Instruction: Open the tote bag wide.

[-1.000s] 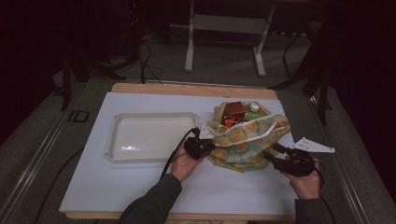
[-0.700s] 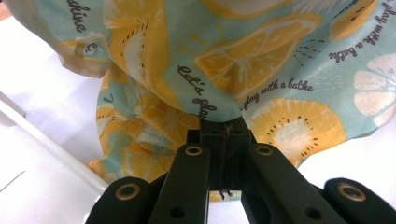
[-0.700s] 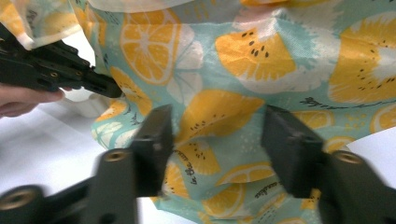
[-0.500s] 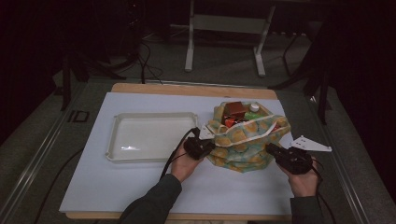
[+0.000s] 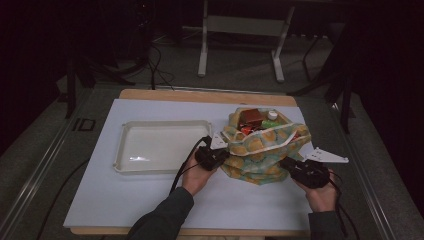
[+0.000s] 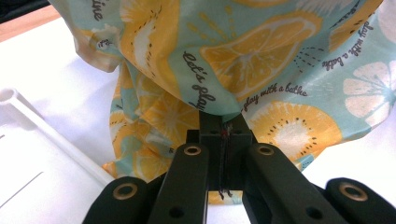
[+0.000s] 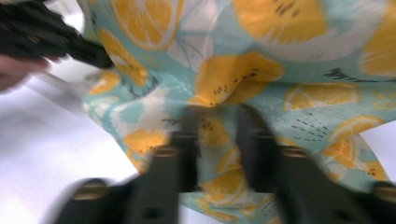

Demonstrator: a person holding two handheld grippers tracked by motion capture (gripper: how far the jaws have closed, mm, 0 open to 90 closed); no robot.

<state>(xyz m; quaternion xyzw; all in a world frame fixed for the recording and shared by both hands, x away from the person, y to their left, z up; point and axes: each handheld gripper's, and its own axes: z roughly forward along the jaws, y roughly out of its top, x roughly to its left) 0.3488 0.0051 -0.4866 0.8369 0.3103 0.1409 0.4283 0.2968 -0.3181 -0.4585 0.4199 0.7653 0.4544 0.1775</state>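
On the table (image 5: pixel 150 200) the tray (image 5: pixel 160 146) lies left of the bag (image 5: pixel 262 147) — a tool at each side of the bag: left tool (image 5: pixel 216 156), right tool (image 5: pixel 295 169).

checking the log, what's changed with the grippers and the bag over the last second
The right gripper has slid a little left and forward along the table, closer to the lemon-print cloth bag, jaws apart at the fabric. The left gripper stayed shut on the bag's left side. The white tray did not move.
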